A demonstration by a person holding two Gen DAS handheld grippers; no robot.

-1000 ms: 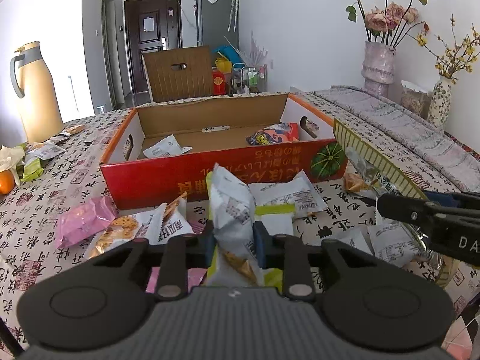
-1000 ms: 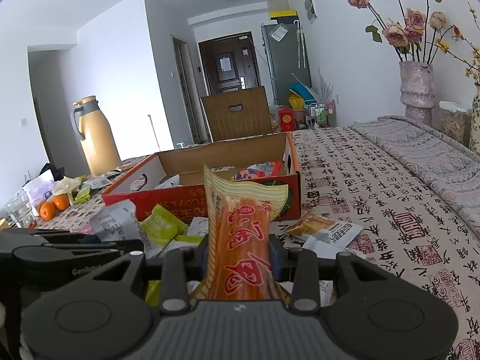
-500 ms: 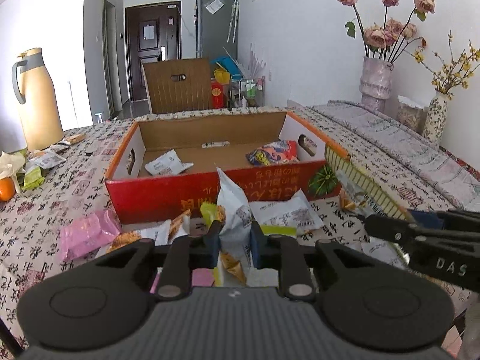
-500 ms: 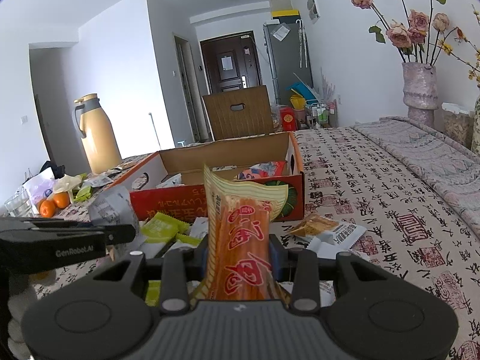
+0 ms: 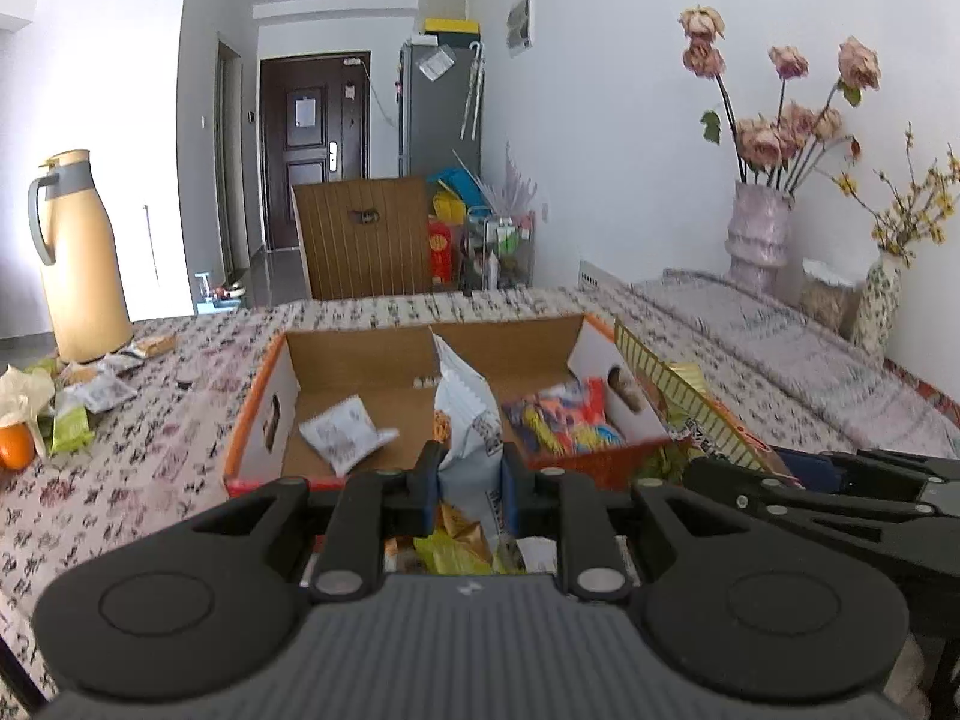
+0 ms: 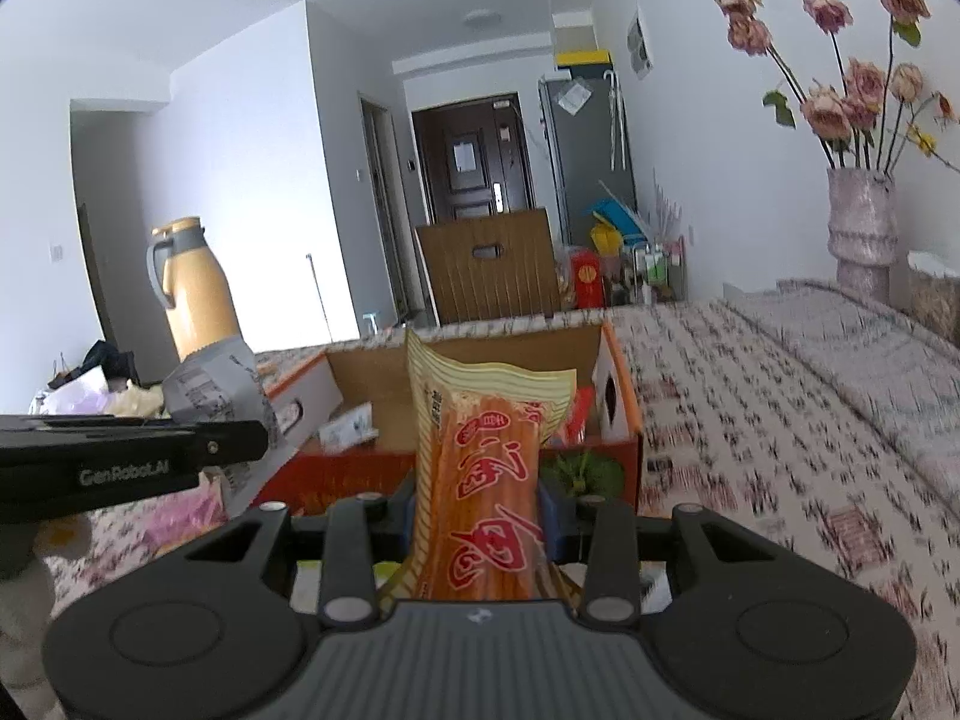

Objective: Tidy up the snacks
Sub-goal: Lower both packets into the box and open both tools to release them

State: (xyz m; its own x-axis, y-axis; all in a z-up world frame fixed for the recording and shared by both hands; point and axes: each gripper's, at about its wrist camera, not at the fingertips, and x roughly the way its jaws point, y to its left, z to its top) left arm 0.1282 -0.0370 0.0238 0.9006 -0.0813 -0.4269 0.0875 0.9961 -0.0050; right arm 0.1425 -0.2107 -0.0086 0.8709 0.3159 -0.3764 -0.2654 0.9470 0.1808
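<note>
Left gripper (image 5: 467, 474) clamped on grey-white snack packet (image 5: 468, 420), long axis upright, top toward cardboard box (image 5: 384, 360). Right gripper (image 6: 480, 510) clamped on orange snack pack (image 6: 486, 480), upright, before box. Box contents better seen from left wrist.
</note>
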